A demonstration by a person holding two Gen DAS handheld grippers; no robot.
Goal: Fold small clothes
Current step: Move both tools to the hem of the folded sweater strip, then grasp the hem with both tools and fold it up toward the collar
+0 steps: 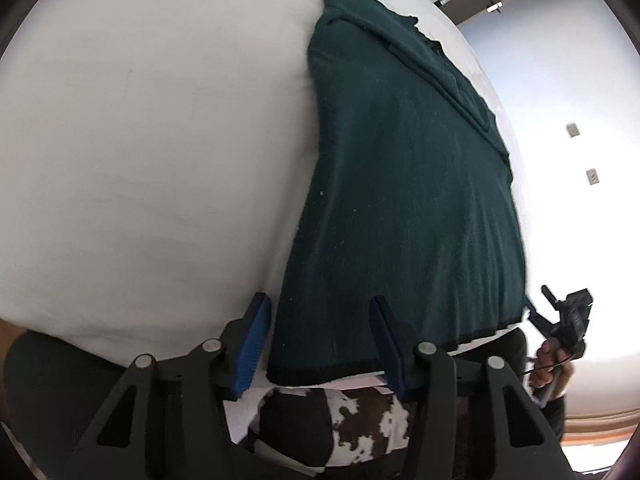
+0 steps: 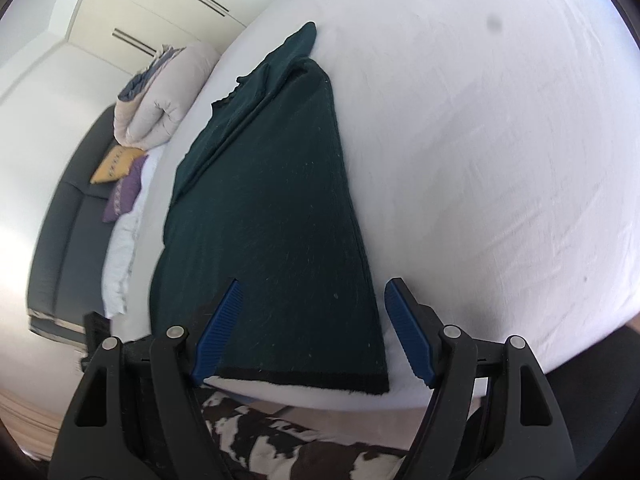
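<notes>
A dark green garment lies flat on the white bed, folded lengthwise, its black-edged hem at the near bed edge. My left gripper is open, its blue pads straddling the hem's left corner, holding nothing. In the right wrist view the garment runs away from me, sleeve folded on top at the far end. My right gripper is open over the hem's right corner, with blue pads on either side. The right gripper also shows in the left wrist view, at the hem's far corner.
A cow-print fabric sits below the bed edge. Left of the bed stand a dark sofa with yellow and purple cushions and a rolled beige duvet. White bed sheet spreads right of the garment.
</notes>
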